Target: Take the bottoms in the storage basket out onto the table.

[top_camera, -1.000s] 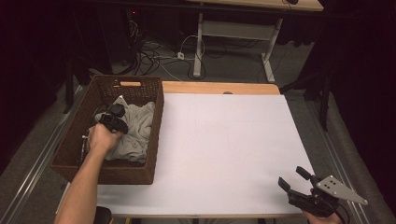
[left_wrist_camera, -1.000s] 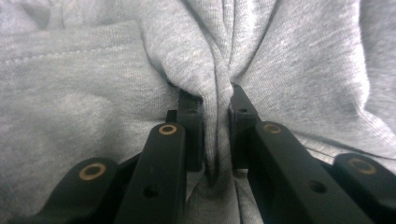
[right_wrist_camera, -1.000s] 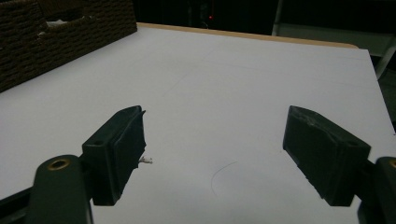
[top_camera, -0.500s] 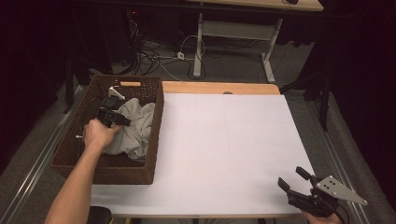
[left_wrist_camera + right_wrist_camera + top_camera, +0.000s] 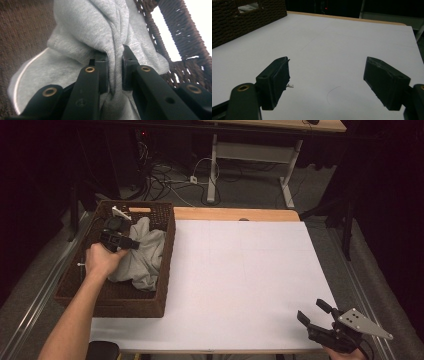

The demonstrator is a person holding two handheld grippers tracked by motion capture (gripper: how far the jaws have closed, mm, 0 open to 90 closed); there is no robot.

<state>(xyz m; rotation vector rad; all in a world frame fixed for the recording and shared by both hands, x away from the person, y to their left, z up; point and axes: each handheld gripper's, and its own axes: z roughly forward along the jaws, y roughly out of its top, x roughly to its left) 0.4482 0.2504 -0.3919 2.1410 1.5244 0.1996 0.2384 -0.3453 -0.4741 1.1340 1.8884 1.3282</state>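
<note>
A grey garment (image 5: 142, 255) lies bunched in the dark wicker basket (image 5: 165, 270) at the table's left. My left gripper (image 5: 131, 243) is shut on a fold of the grey garment (image 5: 110, 37), the cloth pinched between its two black pads and drawn up out of the heap. Basket weave (image 5: 175, 32) shows behind the cloth. My right gripper (image 5: 315, 312) rests near the table's front right corner, open, with nothing between its fingers (image 5: 275, 80). It looks across the white table top (image 5: 332, 45) towards the basket (image 5: 242, 20).
The white sheet (image 5: 245, 275) covers most of the table, with a wooden edge (image 5: 235, 214) at the back. A small white speck (image 5: 290, 86) lies by the right gripper. Cables and a desk frame (image 5: 215, 175) stand on the floor beyond.
My left gripper has risen with the garment fold in it and shifted towards the basket's back left, pulling the cloth up. The right gripper has stayed where it was.
</note>
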